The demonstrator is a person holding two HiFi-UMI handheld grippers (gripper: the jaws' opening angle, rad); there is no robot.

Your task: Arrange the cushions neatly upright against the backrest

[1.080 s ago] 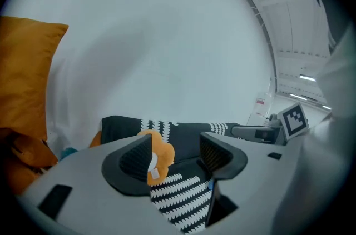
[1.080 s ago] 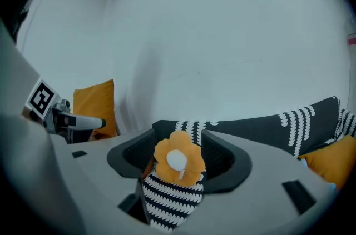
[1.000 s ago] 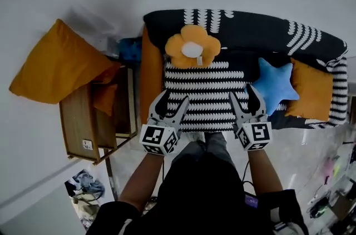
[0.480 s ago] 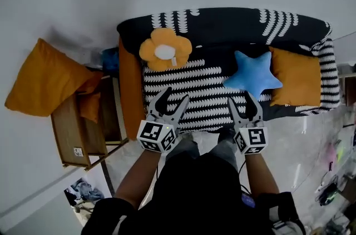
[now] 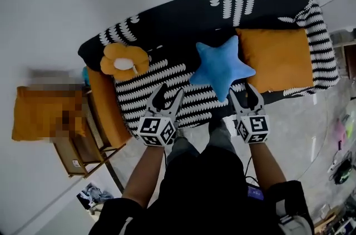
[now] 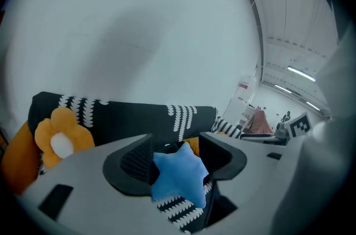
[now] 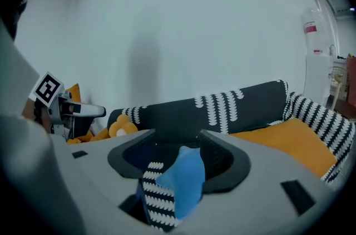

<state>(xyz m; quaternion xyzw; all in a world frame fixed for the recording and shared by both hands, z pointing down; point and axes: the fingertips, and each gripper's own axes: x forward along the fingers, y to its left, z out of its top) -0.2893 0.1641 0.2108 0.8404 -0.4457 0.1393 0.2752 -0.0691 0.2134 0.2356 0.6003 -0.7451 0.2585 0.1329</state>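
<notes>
Head view: left tongs (image 5: pixel 169 93) and right tongs (image 5: pixel 242 93) both spread, pinching nothing; blue star cushion (image 5: pixel 221 64) at 12 o'clock, orange cushion (image 5: pixel 272 59) at 2 o'clock.

A wooden side table (image 5: pixel 83 153) stands left of the left gripper (image 5: pixel 171 93) and slightly nearer the person. A small grey-blue bundle (image 5: pixel 92 195) lies on the floor below and left of that gripper. The pale glossy floor (image 5: pixel 311 139) extends right of the right gripper (image 5: pixel 242 93). Dark cables (image 5: pixel 340 164) lie far right of it. A white wall (image 5: pixel 111 0) stands ahead of both grippers.
</notes>
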